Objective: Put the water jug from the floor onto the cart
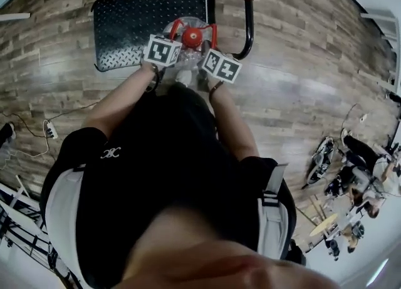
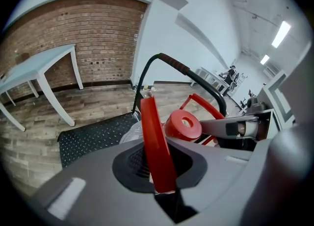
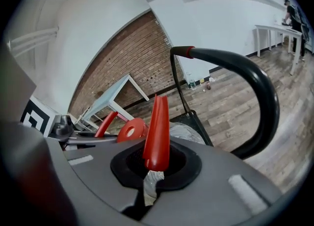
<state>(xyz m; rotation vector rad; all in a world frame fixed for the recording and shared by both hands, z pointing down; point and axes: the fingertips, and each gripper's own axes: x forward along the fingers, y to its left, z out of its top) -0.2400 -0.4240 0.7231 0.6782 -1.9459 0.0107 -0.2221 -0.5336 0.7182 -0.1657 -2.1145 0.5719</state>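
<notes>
The water jug is clear plastic with a red cap and two red handle loops. In the head view it is at the near right corner of the cart's black checker-plate deck, beside the cart's black push handle. Whether it rests on the deck or hangs I cannot tell. My left gripper is shut on one red handle loop. My right gripper is shut on the other red loop. Both marker cubes flank the cap. The jug's body is mostly hidden by the grippers.
A white table stands by the brick wall beyond the cart. A power strip with cables lies on the wood floor at left. People and bags occupy the floor at far right.
</notes>
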